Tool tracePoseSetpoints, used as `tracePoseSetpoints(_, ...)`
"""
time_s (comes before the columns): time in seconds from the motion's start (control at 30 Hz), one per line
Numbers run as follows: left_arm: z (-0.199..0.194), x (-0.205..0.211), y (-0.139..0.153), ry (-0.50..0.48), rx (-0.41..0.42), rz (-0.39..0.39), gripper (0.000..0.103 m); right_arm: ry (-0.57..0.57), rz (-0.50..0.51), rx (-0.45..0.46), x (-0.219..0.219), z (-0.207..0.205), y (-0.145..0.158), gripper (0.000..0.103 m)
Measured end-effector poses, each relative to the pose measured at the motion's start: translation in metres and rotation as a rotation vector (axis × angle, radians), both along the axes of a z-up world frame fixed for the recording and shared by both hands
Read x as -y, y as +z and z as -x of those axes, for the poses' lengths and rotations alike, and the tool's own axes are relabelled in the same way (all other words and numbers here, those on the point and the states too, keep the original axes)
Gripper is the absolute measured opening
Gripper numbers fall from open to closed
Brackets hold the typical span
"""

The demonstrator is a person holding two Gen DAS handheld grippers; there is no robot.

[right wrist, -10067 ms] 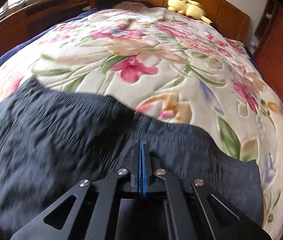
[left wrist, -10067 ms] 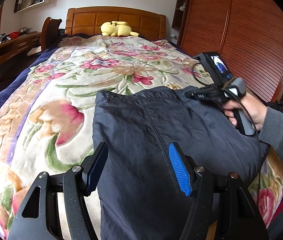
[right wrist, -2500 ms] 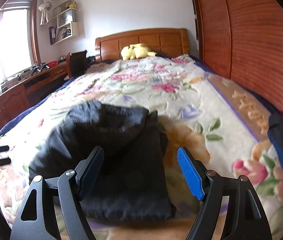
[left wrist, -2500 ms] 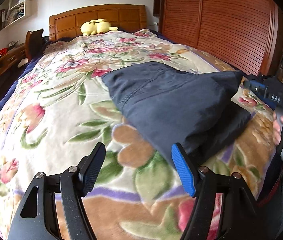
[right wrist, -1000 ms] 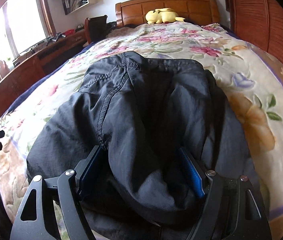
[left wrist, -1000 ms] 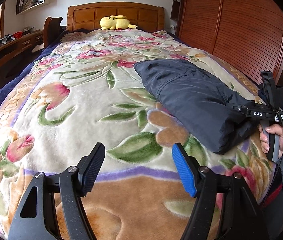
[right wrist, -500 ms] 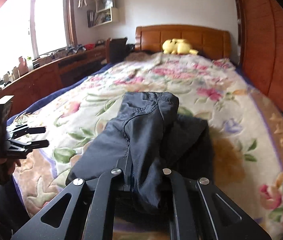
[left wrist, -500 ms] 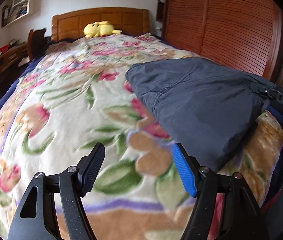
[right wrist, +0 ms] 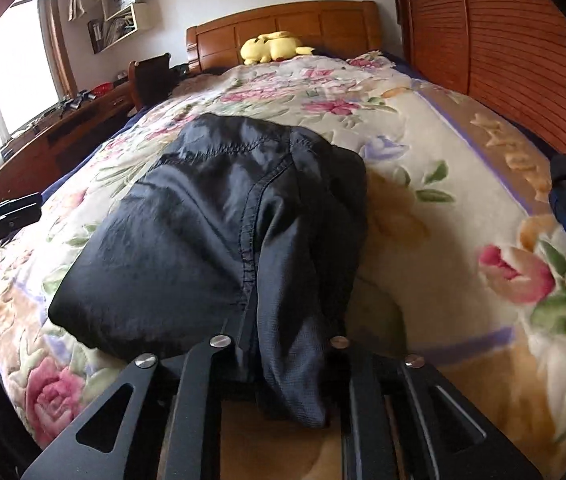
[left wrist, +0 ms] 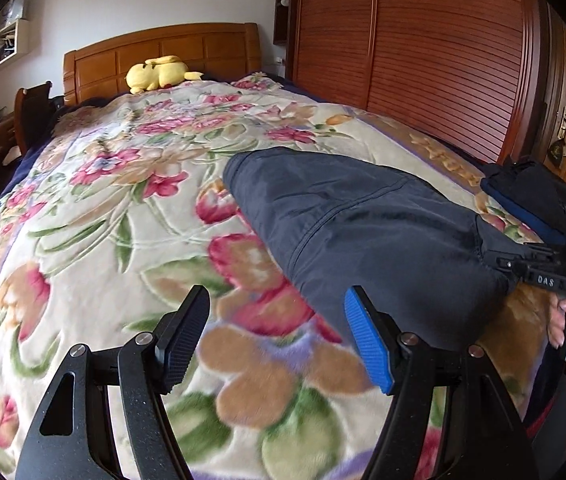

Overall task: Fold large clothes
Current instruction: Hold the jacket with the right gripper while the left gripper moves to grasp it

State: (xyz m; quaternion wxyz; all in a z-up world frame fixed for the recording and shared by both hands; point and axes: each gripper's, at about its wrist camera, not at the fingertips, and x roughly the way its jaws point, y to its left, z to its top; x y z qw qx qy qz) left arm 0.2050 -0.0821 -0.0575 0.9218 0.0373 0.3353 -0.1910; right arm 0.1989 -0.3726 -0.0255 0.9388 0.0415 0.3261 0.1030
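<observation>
A folded dark navy garment point(left wrist: 363, 220) point(right wrist: 203, 220) lies on the floral blanket point(left wrist: 103, 240) at the bed's near right side. My right gripper point(right wrist: 283, 352) point(left wrist: 495, 256) has the garment's near end bunched between its jaws and lifted off the blanket. Those jaws are opening slightly, with the cloth still pinched and hiding the pads. My left gripper point(left wrist: 275, 296) hovers open over bare blanket just left of the garment, with nothing between its fingers. It also shows at the left edge of the right wrist view, left gripper point(right wrist: 7, 208), held by a hand.
A yellow plush toy point(left wrist: 159, 74) rests at the wooden headboard. Slatted wooden wardrobe doors point(left wrist: 423, 60) run along the bed's right side. Another dark bundle with a blue edge point(left wrist: 523, 188) lies at the near right corner. A desk point(right wrist: 63, 128) stands to the left.
My right gripper went from open around the garment to closed on its near end and drew it up and back. The left gripper swung rightward, staying open.
</observation>
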Motion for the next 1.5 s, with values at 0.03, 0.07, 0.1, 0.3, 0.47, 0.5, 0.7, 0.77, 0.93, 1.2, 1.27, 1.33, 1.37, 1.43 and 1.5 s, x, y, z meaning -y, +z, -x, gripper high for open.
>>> tracePoseSetpoints(0.03, -0.006, 0.002, 0.000, -0.003, -0.003, -0.002, 0.071, -0.018, 0.013, 0.000, -0.001, 0.003, -0.002, 0.038)
tracePoseSetpoints(0.07, -0.012, 0.005, 0.001, -0.004, -0.004, -0.005, 0.071, -0.037, 0.031, -0.001, 0.000, 0.001, -0.002, 0.044)
tracePoseSetpoints(0.1, -0.018, 0.007, 0.001, -0.002, -0.002, -0.010, 0.071, -0.056, 0.049, 0.001, -0.002, 0.000, -0.006, 0.053)
tracePoseSetpoints(0.3, -0.059, 0.023, 0.001, 0.005, 0.006, -0.042, 0.071, -0.102, 0.019, 0.014, -0.004, -0.005, -0.021, 0.073)
tracePoseSetpoints(0.47, -0.103, 0.038, -0.006, 0.018, -0.005, -0.074, 0.071, -0.098, 0.027, 0.010, -0.006, -0.001, -0.027, 0.074)
tracePoseSetpoints(0.5, -0.110, 0.040, -0.007, 0.018, -0.009, -0.078, 0.071, -0.094, 0.019, 0.006, -0.005, -0.002, -0.028, 0.074)
tracePoseSetpoints(0.7, -0.160, 0.057, -0.017, 0.035, -0.010, -0.128, 0.071, -0.076, -0.011, -0.003, 0.006, -0.005, -0.027, 0.074)
tracePoseSetpoints(0.77, -0.174, 0.057, -0.020, 0.050, -0.020, -0.131, 0.071, -0.071, -0.009, 0.001, 0.006, -0.003, -0.027, 0.074)
tracePoseSetpoints(0.93, -0.206, 0.055, -0.037, 0.087, -0.065, -0.128, 0.071, -0.061, -0.010, 0.000, 0.006, 0.000, -0.028, 0.074)
tracePoseSetpoints(1.2, -0.232, 0.045, -0.059, 0.138, -0.121, -0.092, 0.077, -0.056, -0.013, -0.005, 0.006, 0.002, -0.028, 0.075)
tracePoseSetpoints(1.27, -0.235, 0.045, -0.062, 0.131, -0.125, -0.100, 0.078, -0.057, -0.013, -0.007, 0.006, 0.002, -0.028, 0.075)
tracePoseSetpoints(1.33, -0.238, 0.048, -0.065, 0.119, -0.134, -0.112, 0.078, -0.055, -0.014, -0.013, 0.005, 0.002, -0.028, 0.075)
tracePoseSetpoints(1.37, -0.239, 0.051, -0.065, 0.112, -0.135, -0.121, 0.078, -0.055, -0.015, -0.016, 0.005, 0.002, -0.028, 0.075)
tracePoseSetpoints(1.43, -0.244, 0.053, -0.066, 0.100, -0.140, -0.132, 0.078, -0.058, -0.016, -0.019, 0.005, 0.001, -0.028, 0.076)
tracePoseSetpoints(1.5, -0.249, 0.056, -0.068, 0.080, -0.152, -0.138, 0.078, -0.061, -0.017, -0.024, 0.005, 0.001, -0.028, 0.078)
